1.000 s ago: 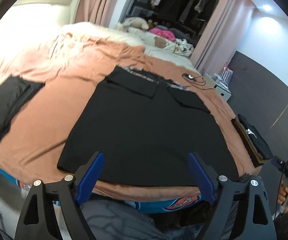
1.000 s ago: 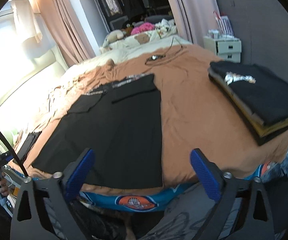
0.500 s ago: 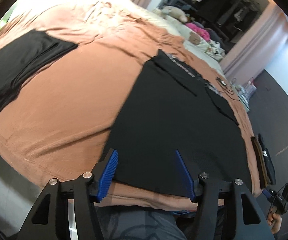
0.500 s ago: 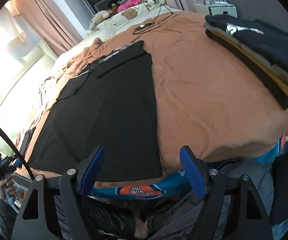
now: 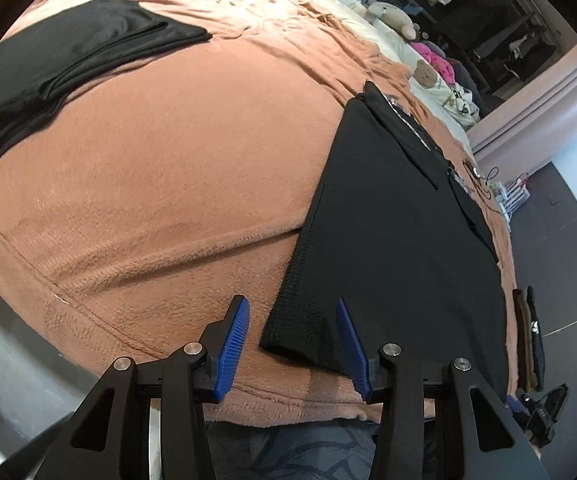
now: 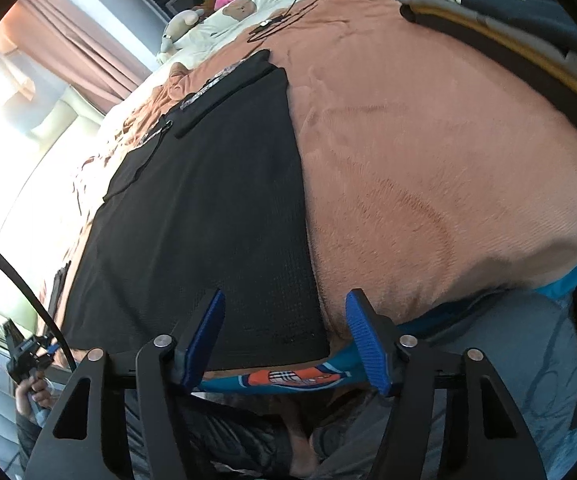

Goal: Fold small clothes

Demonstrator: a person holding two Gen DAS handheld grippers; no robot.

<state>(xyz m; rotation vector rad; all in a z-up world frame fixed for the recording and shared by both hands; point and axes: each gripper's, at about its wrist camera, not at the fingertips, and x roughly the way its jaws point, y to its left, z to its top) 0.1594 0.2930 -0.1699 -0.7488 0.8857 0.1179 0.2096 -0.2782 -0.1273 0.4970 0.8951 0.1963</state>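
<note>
Bed (image 5: 160, 184) with clothes laid on a tan blanket

A black garment (image 5: 392, 240) is spread flat at the near edge, its hem reaching the blanket's border. A folded black piece (image 5: 60, 60) is seen far left, well apart. A stack (image 6: 500, 28) of folded clothes is set at the right side. Pillows (image 6: 244, 8), soft toys (image 5: 388, 16) and a cable (image 6: 284, 20) lie at the far end.

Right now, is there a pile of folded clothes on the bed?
Yes, a pile of folded clothes sits on the brown blanket, right of the flat black garment.
</note>
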